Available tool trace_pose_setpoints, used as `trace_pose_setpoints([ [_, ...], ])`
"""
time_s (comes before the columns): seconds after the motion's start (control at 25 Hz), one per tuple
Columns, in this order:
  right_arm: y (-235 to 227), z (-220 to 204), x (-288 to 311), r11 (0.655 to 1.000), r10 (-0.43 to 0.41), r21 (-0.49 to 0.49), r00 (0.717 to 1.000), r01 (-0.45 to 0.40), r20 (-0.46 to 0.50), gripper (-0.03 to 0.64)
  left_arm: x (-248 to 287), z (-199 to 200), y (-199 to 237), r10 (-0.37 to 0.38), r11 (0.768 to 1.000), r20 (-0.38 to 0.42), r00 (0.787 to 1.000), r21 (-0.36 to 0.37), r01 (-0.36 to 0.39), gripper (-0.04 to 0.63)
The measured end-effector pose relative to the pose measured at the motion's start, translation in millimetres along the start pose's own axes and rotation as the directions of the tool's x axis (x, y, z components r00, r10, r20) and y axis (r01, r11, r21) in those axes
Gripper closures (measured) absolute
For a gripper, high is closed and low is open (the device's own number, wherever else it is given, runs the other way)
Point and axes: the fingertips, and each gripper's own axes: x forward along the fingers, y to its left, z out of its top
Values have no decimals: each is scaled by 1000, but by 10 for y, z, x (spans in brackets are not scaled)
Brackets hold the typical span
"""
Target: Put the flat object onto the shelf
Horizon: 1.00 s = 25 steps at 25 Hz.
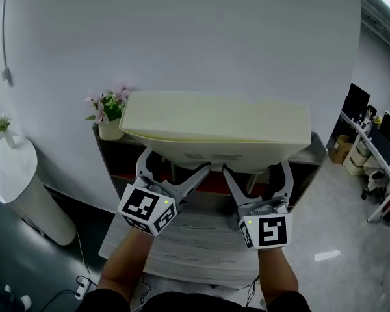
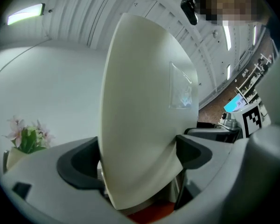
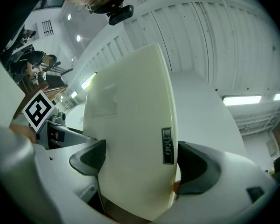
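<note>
head view / flat object: cream flat object (image 1: 214,125) held level, long side across, over the top of the shelf (image 1: 317,149) at the wall; can't tell if it touches the top yet
head view / why held so: one gripper on each half of the near edge, probably so the wide panel stays balanced and goes on flat
head view / left gripper: left gripper (image 1: 172,168) reaches up under the near-left edge, marker cube facing the camera
head view / right gripper: right gripper (image 1: 259,174) does the same near-right, beside the left one
head view / arms: both forearms stretched forward, roughly parallel, over a grey wood-grain surface (image 1: 195,239)
head view / clutter: flower pot (image 1: 108,129) on the shelf's left end, just beside the object's left corner; likely the thing to avoid
left gripper view / tool: left gripper (image 2: 137,160) clamped on the flat object (image 2: 140,115), dark pads on both faces; flowers (image 2: 28,136) off to the left
right gripper view / tool: right gripper (image 3: 143,162) clamped on the flat object (image 3: 130,125), edge-on between the pads, small dark label (image 3: 167,146) by the right pad
stage (judged): carried to the shelf, not yet released
</note>
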Motion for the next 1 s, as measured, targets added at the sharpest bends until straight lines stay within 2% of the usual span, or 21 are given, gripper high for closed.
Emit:
trace_pose_setpoints([
  [0.24,-481,-78,311,997,-9,70,1000,10,-5,150,592,156,48,-8,999,-28,1000,46,9,86],
  [0.36,-723,-105,492,995,-9,103,1000,10,-14,150,900,194,97,-22,999,-50,999,47,24,86],
  [0.64,-990,-380,849,990,39,142,993,-23,-110,150,1435,-101,346,-67,993,-166,984,-104,50,86],
  [1.0,-1198,-892,1125,957,118,286,968,-51,-222,150,1817,-524,519,-68,987,-331,941,-160,15,86],
])
